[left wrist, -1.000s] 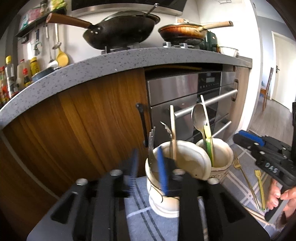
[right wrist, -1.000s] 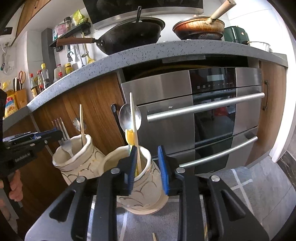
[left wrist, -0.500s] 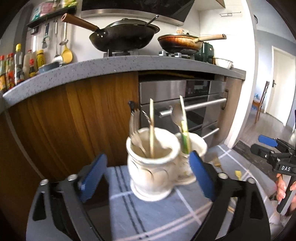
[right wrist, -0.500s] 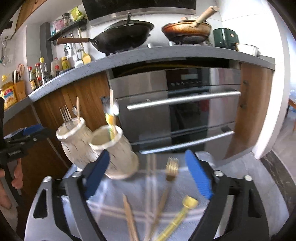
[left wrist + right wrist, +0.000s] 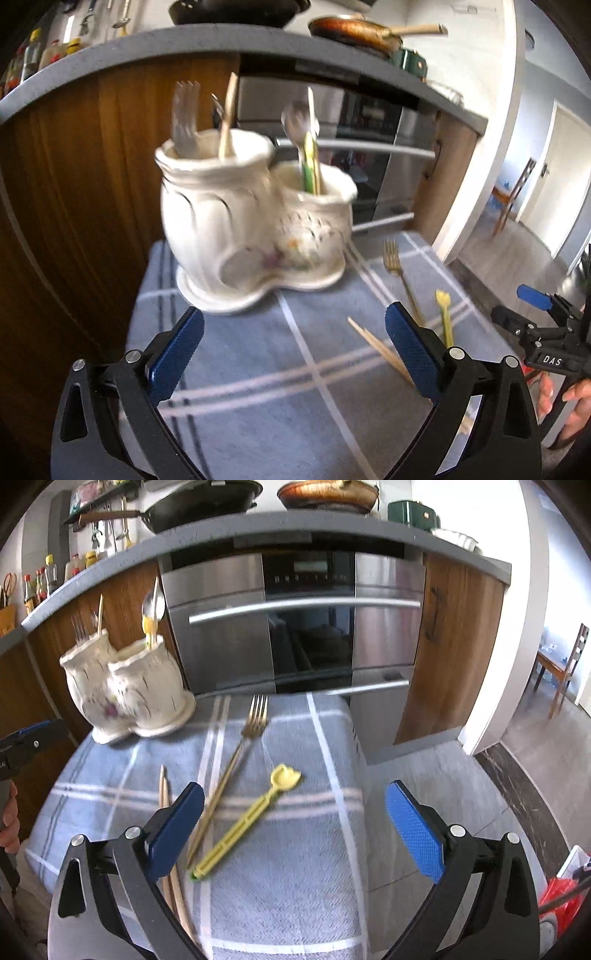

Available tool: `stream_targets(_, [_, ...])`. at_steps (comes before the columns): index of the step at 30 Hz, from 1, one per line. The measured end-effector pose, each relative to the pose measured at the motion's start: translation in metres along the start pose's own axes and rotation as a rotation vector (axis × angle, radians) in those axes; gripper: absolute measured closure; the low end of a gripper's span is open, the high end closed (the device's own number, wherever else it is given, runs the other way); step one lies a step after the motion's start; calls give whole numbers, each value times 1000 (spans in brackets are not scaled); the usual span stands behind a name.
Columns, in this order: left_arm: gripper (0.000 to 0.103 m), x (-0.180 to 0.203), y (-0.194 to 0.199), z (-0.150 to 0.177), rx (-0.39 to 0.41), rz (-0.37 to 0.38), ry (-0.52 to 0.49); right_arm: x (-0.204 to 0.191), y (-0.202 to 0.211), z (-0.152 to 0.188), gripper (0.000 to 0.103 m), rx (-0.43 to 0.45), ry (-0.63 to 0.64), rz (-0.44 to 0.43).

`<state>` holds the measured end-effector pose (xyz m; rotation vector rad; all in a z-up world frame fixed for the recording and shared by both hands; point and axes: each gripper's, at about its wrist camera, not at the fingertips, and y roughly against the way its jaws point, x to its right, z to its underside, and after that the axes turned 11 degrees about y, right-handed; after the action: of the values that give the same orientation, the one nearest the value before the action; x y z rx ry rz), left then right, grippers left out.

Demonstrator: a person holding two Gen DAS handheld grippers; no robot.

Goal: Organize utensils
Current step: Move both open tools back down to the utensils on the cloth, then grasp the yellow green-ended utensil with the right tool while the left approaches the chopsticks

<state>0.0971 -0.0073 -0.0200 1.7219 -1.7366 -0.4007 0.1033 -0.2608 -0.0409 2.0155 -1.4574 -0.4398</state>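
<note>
Both tools gape wide and hold nothing: the left gripper hangs near the ceramic holder, and the right gripper hangs above the gold fork, yellow spoon and chopsticks lying on the blue cloth, right of the holder.

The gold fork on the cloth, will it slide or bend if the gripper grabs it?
The gold fork looks like shiny metal, so probably stiff, and its thin handle may slip between the pads. It lies flat on the blue checked cloth, so lifting it may be fiddly. It likely won't roll.
</note>
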Motion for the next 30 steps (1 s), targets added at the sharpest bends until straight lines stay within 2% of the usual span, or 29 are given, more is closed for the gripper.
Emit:
stream_targets(3, [6, 9, -8, 12, -14, -19, -33, -6, -14, 7, 19, -45, -7, -34])
stream_targets(8, [6, 25, -17, 29, -52, -18, -89, -12, -40, 11, 48, -146, -34, -53])
stream_targets(12, [6, 28, -22, 33, -69, -10, -106, -17, -52, 8, 57, -188, -36, -87])
stream_targets(16, [6, 26, -22, 33, -77, 5, -98, -23, -65, 4, 68, -227, -23, -76])
stream_targets(23, [6, 30, -24, 36, -96, 39, -112, -30, -75, -3, 72, -257, 42, -26])
stream_targets(28, [6, 36, -26, 38, -116, 56, -133, -24, -77, -4, 93, -259, 57, -32])
stream_targets(30, [6, 37, -26, 39, -118, 62, -137, -21, -76, -2, 93, -256, 49, -58])
